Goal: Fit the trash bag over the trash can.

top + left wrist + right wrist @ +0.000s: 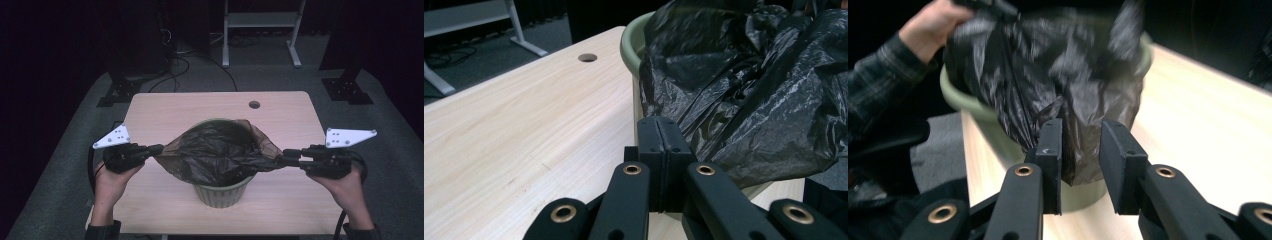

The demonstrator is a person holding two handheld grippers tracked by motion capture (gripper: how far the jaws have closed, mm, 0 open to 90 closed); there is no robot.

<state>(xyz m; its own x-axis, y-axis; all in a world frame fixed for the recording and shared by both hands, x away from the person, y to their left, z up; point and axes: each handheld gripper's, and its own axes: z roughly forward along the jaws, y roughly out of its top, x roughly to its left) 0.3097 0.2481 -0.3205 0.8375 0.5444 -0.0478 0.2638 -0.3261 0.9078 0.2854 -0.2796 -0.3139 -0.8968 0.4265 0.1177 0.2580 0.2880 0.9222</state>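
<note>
Bag-lining job, roughly midway by my read. Left gripper (150,149) has its fingers (650,150) clamped flat together on the near-left edge of the black trash bag (220,150), film pinched between them. Right gripper (286,157) sits at the bag's right edge, but its fingers (1052,160) stand apart with a fold of film hanging loose in the gap, not pressed. Bag is stretched sideways between the two grippers over the green bin (220,192), which stands mid-desk (280,110); its body sags into the bin mouth. Done: bag opened and dropped in. Left, as far as I can judge: rim cuffing, since the far rim is covered but the sides aren't folded down. Bag looks thin, glossy, heavily crinkled, semi-translucent where pulled taut.
</note>
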